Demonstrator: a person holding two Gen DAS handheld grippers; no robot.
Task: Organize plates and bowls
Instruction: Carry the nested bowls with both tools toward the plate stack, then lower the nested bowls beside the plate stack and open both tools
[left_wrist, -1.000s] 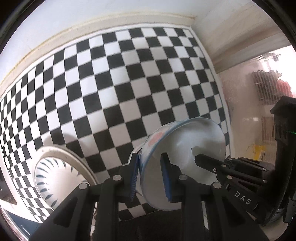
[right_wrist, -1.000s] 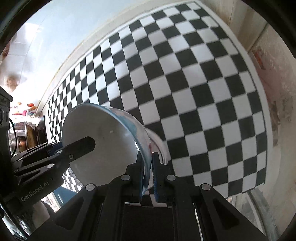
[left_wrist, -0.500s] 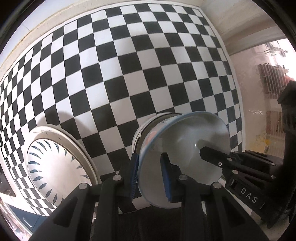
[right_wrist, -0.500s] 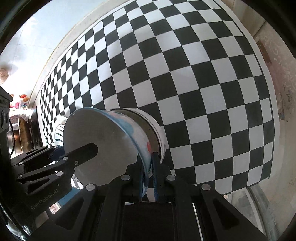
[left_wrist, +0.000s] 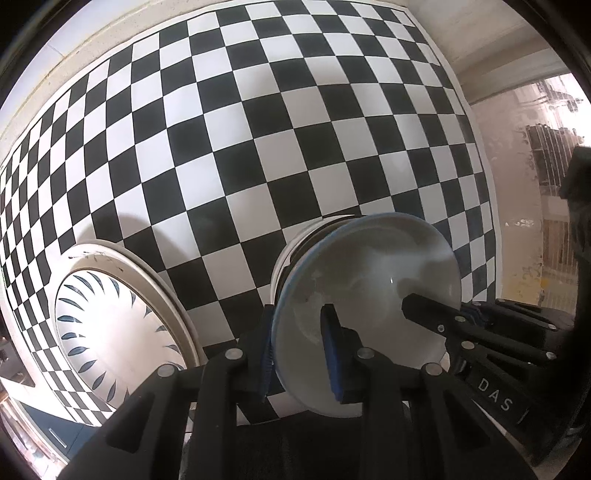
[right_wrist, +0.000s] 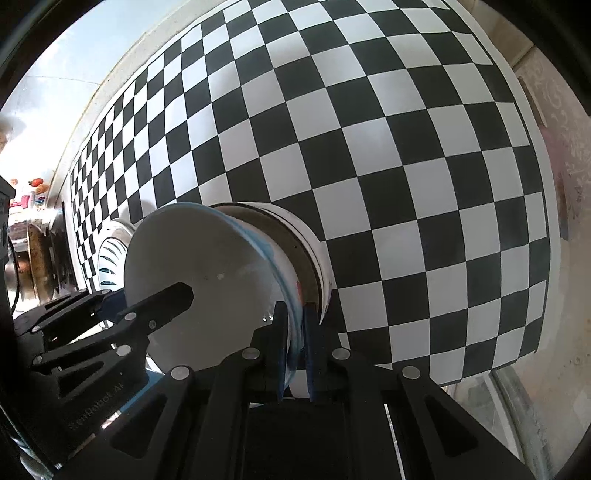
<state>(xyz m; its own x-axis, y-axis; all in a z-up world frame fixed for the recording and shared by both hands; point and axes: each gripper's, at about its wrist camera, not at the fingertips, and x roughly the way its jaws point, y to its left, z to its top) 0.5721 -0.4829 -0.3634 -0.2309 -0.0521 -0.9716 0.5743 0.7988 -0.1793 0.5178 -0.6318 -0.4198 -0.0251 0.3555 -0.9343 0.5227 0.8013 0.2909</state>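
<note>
Both the left gripper (left_wrist: 297, 350) and right gripper (right_wrist: 295, 354) pinch opposite rims of the bowl (left_wrist: 369, 295), apparently nested in another bowl (right_wrist: 314, 254) beside the plate (left_wrist: 110, 325); next, release evenly.

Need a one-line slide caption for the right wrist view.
Both grippers, right gripper and left gripper, pinch a blue-rimmed bowl nested in a white bowl on the checkered mat.
</note>
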